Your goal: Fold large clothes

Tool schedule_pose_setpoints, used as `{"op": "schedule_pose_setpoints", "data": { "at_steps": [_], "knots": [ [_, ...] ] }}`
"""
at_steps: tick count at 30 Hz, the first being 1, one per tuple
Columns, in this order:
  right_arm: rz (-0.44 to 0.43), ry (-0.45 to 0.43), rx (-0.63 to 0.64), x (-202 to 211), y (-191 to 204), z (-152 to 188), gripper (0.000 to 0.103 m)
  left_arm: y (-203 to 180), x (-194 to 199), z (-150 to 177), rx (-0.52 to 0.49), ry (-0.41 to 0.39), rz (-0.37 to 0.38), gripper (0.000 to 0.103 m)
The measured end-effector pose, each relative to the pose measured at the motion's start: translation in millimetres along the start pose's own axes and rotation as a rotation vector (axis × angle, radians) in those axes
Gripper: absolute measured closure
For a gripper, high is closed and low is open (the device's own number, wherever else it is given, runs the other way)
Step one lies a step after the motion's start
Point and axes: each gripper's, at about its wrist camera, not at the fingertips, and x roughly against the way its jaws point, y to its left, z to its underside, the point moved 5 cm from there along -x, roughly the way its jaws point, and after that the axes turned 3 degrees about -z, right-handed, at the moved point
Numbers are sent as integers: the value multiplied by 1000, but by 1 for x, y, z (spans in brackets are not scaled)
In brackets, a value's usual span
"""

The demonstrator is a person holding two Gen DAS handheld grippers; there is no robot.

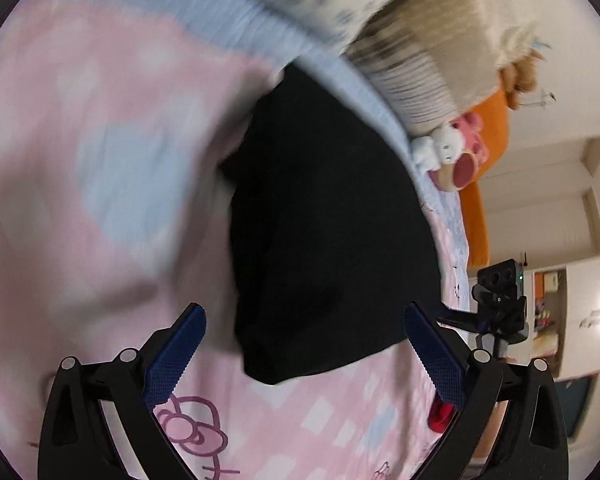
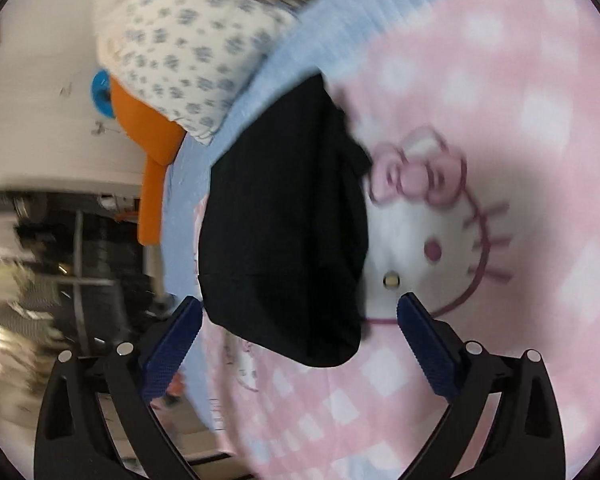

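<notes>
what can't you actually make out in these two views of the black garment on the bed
- Black garment: what kind of clothing it is and how many folds it has; both wrist views show only a dark, featureless mass.
- Pink bedsheet: pattern smeared by motion blur in the left wrist view.
- Room beyond the bed edge: blurred in the right wrist view.
- Pillow: cut off by the fisheye edge.

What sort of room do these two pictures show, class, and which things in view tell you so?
Most likely a bedroom. A pink cartoon-cat bedsheet covers a bed, a flower-print pillow lies at its head, and plush toys sit beside it. A black garment lies on the sheet.
</notes>
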Motion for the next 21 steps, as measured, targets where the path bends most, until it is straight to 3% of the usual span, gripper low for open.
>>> {"op": "schedule_pose_setpoints", "data": {
  "at_steps": [6, 13, 18, 21],
  "knots": [
    [-87, 82, -111, -52, -20, 4, 4, 11, -39, -1, 135, -5, 205, 3],
    [-12, 80, -83, -74, -5, -9, 3, 11, -45, -4, 103, -11, 220, 3],
    [-6, 60, -97, -87, 8, -23, 4, -2, -49, -14, 38, 69, 125, 3],
    [-39, 93, -84, -107, 21, -24, 4, -12, -57, -22, 47, 103, 107, 3]
  ]
}}
